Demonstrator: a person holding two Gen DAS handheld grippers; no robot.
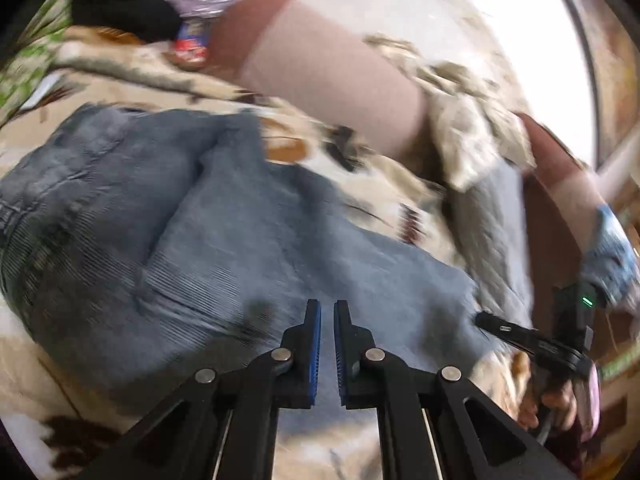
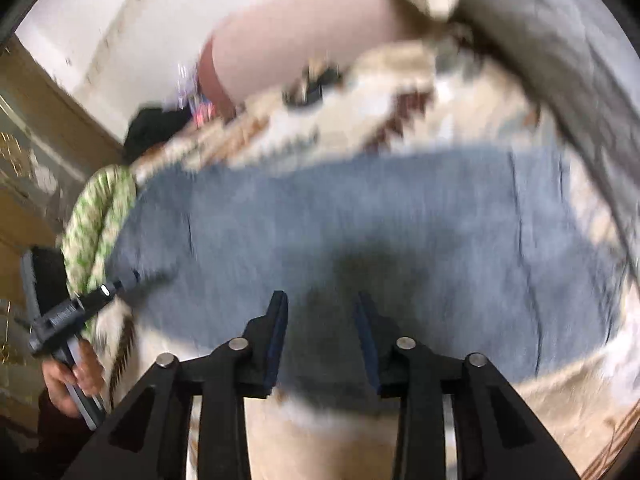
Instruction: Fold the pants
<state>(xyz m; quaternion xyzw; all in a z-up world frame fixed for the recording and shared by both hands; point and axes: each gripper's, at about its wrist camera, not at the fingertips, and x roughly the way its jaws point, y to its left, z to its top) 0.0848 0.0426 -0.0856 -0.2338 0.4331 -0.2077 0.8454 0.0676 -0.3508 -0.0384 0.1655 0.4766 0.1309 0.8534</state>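
- A patterned blanket in cream and brown is spread over the bed, and the things are carried on it.
- A long pink bolster with a dark red end is seen behind the pants, lying across the blanket.
- A black garment is piled at the far left, and beside it a small red and blue packet is found; its label is too blurred to be read.
- A green and white cloth is bunched at the left edge of the bed, just beside the pants.
- A grey quilted cover hangs at the right side, near the edge of the pants.
- The pants are of blue-grey denim and lie flat on the blanket, in front of both grippers; they look already doubled, with one layer over the other and a seam line running across.
- Creases and a dark shadow patch are seen on the denim in the right wrist view.
- The left gripper is held above the near part of the pants; its blue-padded fingers are almost closed, with only a narrow gap, and nothing is pinched between them.
- The right gripper is held above the near edge of the pants; its fingers are spread wide and hold nothing.
- Both views are blurred by motion.
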